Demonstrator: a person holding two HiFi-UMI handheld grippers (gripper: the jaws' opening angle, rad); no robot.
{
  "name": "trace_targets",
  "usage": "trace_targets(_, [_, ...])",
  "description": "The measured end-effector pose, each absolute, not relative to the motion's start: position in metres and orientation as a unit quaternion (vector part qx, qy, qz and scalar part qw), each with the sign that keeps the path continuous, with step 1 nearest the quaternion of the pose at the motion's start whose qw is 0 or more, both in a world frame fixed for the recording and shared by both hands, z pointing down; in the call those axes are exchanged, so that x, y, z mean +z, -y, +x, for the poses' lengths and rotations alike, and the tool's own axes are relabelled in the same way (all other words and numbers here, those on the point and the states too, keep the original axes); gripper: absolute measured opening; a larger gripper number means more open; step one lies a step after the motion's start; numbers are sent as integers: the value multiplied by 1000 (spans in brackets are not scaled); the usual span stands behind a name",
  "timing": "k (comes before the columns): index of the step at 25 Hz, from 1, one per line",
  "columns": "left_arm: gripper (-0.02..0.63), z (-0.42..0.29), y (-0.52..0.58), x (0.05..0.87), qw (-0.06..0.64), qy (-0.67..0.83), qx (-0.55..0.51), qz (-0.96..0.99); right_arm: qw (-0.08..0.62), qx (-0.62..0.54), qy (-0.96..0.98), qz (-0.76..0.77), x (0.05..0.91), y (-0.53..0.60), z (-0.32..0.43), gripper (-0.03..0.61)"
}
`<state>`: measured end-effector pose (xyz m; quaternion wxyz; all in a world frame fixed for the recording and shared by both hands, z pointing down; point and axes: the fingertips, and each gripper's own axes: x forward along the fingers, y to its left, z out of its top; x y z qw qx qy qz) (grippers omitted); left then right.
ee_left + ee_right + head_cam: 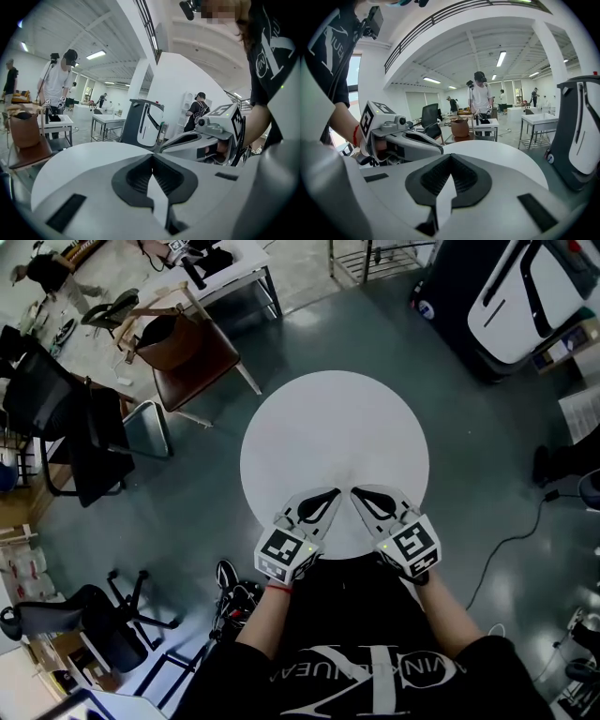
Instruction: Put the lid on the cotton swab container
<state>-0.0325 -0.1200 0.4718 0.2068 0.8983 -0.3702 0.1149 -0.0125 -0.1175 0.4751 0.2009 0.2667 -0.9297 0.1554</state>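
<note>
Risk noted: neither the cotton swab container nor its lid is seen in any view, and the round table [337, 409] is shown bare, so any reach would be made blind. If the jaws were not opened first, a lid would likely be pushed, not gripped. The left gripper [328, 496] is closed tip to tip with nothing held. The right gripper [361, 494] is likewise closed and empty. Both are held over the table's near edge.

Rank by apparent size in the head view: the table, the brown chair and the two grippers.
1. table
2. brown chair
3. left gripper and right gripper: alike, so not ranked. Both are nearer the camera, which enlarges them.
</note>
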Motion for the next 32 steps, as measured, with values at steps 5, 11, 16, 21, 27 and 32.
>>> trace_targets(5, [8, -28, 105, 459, 208, 382, 98, 895, 189, 149, 938, 251, 459, 103, -13, 2])
trace_targets(11, [8, -29, 94, 446, 204, 395, 76, 893, 177, 136, 946, 235, 441, 92, -16, 2])
trace_targets(16, [8, -30, 86, 436, 196, 412, 64, 888, 173, 123, 951, 224, 431, 83, -13, 2])
trace_targets(21, [8, -30, 79, 426, 186, 426, 57, 884, 168, 110, 956, 213, 422, 76, -10, 2])
trace_targets(27, [8, -28, 72, 415, 174, 434, 50, 882, 163, 104, 960, 205, 414, 66, -10, 2])
trace_targets(32, [8, -24, 64, 411, 168, 439, 48, 881, 161, 95, 963, 196, 410, 57, -8, 2])
